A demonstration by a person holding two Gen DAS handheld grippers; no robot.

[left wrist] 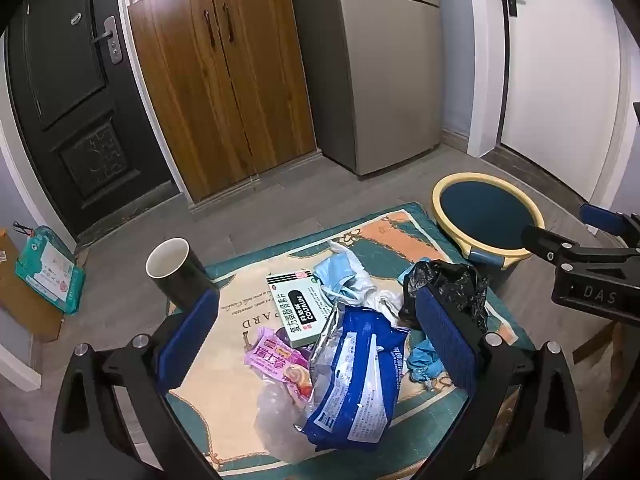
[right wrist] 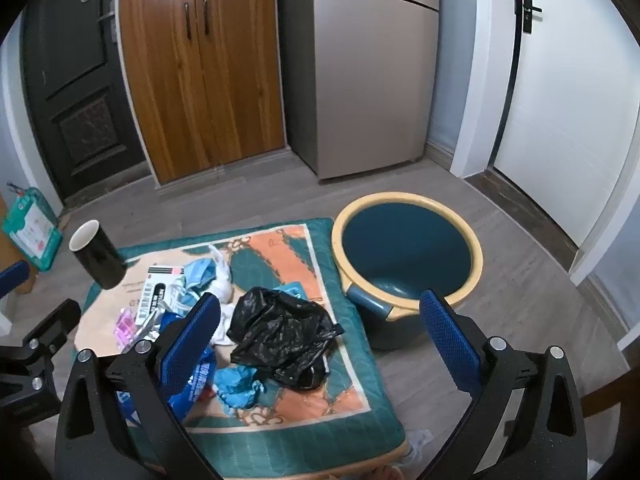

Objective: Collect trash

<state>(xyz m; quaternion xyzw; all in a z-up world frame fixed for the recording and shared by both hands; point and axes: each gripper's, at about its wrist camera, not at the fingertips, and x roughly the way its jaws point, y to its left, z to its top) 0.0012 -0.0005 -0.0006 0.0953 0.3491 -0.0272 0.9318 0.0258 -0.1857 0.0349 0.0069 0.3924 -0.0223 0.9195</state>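
Observation:
Trash lies on a patterned mat (left wrist: 208,436): a blue snack bag (left wrist: 356,376), a pink wrapper (left wrist: 276,364), a green-white medicine box (left wrist: 298,304), blue face masks (left wrist: 340,276), a crumpled black plastic bag (right wrist: 280,332) and a blue glove (right wrist: 240,388). My left gripper (left wrist: 320,336) is open and hovers over the blue bag and box, holding nothing. My right gripper (right wrist: 320,328) is open above the black bag, which also shows in the left wrist view (left wrist: 448,288). A blue basin with a yellow rim (right wrist: 408,248) stands on the floor right of the mat.
A black mug (left wrist: 176,272) stands at the mat's far left corner. A wooden cabinet (left wrist: 220,80), a fridge (left wrist: 380,64), a dark door (left wrist: 68,100) and a white door (right wrist: 568,92) line the back. A green pack (left wrist: 48,268) lies on a cardboard box at the left.

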